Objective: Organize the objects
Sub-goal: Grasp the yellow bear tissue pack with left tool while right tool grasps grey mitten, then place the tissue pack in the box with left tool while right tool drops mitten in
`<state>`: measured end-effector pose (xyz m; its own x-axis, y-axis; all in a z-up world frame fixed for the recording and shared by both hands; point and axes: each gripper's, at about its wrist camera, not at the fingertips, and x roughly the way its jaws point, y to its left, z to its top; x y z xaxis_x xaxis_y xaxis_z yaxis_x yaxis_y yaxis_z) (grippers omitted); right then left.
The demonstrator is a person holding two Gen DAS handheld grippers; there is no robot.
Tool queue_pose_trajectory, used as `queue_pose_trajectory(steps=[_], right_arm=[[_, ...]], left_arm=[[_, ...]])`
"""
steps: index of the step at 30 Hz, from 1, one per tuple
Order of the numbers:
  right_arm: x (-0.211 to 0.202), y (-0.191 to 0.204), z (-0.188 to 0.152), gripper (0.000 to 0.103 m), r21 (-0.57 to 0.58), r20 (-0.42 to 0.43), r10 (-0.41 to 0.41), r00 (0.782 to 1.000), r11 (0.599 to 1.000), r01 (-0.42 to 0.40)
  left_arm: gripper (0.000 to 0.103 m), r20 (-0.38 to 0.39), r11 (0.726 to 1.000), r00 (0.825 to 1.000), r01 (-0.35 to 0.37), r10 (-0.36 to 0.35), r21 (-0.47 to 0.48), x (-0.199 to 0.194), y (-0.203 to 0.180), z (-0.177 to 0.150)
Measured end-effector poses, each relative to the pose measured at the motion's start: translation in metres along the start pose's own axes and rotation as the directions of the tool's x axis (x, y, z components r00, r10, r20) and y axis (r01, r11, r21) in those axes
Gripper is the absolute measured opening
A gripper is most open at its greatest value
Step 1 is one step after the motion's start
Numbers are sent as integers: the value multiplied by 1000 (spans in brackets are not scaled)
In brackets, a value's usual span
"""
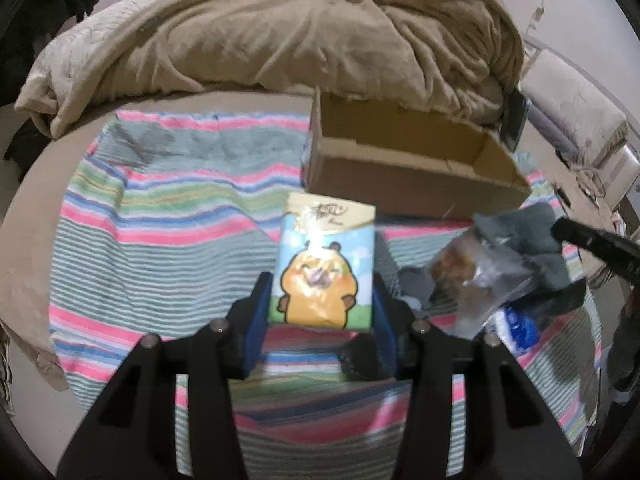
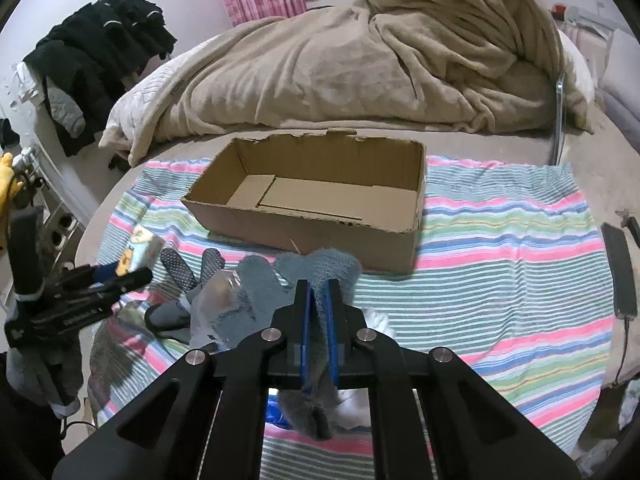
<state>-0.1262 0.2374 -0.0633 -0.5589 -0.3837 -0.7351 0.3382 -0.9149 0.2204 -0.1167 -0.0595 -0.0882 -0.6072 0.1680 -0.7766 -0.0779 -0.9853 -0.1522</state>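
Note:
My left gripper (image 1: 322, 284) is shut on a tissue pack (image 1: 324, 264) printed with a cartoon bear and holds it above the striped towel (image 1: 160, 216), just short of the open cardboard box (image 1: 404, 160). My right gripper (image 2: 319, 288) is shut on a grey knitted glove (image 2: 332, 268) lifted in front of the box (image 2: 312, 196), which looks empty inside. The left gripper with the tissue pack (image 2: 138, 246) shows at the left of the right wrist view. A clear plastic bag (image 1: 480, 276) and dotted grey socks (image 2: 180, 268) lie in a pile between the grippers.
A beige blanket (image 2: 360, 60) is heaped on the bed behind the box. A phone (image 2: 620, 272) lies at the towel's right edge. Dark clothes (image 2: 100, 48) hang at the far left. White and blue items (image 1: 516, 324) lie by the pile.

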Motion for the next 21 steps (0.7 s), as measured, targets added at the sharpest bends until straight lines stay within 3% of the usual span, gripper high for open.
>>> queue_pose_trajectory(steps=[9,12,14,15,16,20,21], right_arm=[[-15,-7,5,4,10,32,-6,999,1000,6],[-5,-10,4,6,11,-18,-18,1000,1000,18],[10,-17,0,26,56,-64,-28,998,998,31],[16,-21,-2,51,79,-81,-25,996,996,32],[22,-25,-4,63,102,-95,-18,995,994,27],[37,-27,-9,63,114,-117,8,993,993,6],[37,-25,-9,57,104,-112,7,994,995,5]], left_arm=[[48,58,999,998,26,-27,21,-21,-10,20],[48,59,999,998,32,-34,25,-19,-14,22],[48,58,999,998,38,-40,24,-19,-16,23],[48,58,999,997,39,-40,24,-19,-16,23],[48,58,999,997,39,-40,23,-19,-17,22],[48,54,999,998,38,-39,23,-19,-16,23],[48,52,999,998,38,-39,23,-18,-16,22]])
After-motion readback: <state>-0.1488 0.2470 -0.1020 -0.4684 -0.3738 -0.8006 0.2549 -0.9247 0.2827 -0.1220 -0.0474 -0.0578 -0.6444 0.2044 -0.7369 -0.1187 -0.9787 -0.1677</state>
